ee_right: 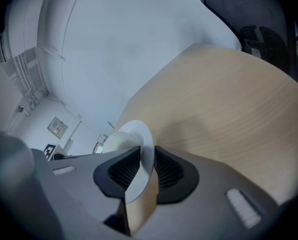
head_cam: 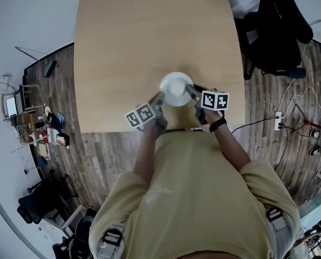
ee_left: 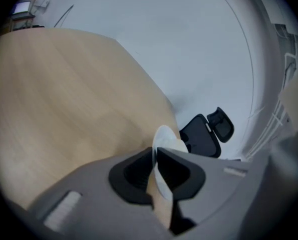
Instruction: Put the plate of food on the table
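A white plate [head_cam: 176, 89] with a pale mound on it hangs just over the near part of the light wooden table [head_cam: 149, 31]. My left gripper [head_cam: 159, 99] is shut on the plate's left rim, and my right gripper [head_cam: 192, 93] is shut on its right rim. In the left gripper view the plate's edge [ee_left: 165, 136] stands between the dark pads of the left gripper [ee_left: 155, 159]. In the right gripper view the plate's rim [ee_right: 138, 134] fills the gap between the pads of the right gripper [ee_right: 147, 166]. Whether the plate touches the tabletop I cannot tell.
A black office chair [head_cam: 279, 31] stands at the table's far right corner and also shows as the chair [ee_left: 206, 134] in the left gripper view. Small clutter [head_cam: 41, 125] lies on the wooden floor at left; a power strip [head_cam: 279, 120] and cables lie at right.
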Tool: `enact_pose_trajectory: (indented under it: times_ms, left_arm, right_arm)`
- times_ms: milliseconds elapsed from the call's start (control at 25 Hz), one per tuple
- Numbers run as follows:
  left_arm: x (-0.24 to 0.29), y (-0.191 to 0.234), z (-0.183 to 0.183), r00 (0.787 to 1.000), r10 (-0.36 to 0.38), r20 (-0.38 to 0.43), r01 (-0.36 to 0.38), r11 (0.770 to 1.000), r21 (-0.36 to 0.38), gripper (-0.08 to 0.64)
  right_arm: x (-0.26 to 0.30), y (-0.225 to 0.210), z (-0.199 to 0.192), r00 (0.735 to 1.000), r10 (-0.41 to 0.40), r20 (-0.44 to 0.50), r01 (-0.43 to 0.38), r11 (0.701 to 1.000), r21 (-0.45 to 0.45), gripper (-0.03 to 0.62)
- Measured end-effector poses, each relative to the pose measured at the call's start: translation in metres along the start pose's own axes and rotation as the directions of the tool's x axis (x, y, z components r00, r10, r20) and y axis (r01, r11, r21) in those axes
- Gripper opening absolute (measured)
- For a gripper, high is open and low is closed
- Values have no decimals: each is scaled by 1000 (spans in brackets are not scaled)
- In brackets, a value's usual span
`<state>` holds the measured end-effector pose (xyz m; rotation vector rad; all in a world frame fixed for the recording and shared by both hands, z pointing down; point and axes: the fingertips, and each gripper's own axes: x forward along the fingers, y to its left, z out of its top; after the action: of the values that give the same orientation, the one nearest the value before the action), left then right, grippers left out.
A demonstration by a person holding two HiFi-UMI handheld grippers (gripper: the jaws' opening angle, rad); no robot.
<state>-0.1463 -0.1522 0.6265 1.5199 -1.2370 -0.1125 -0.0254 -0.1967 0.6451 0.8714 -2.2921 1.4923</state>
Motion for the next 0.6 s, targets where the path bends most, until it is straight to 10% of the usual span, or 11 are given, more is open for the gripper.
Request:
enact_pose_trajectory:
  times_ms: [600]
  left_arm:
    - [116,30,145,997,69,34,-72,994,78,39]
  right_arm:
    - [115,-33,140,991,-68,116,59,995,78,83]
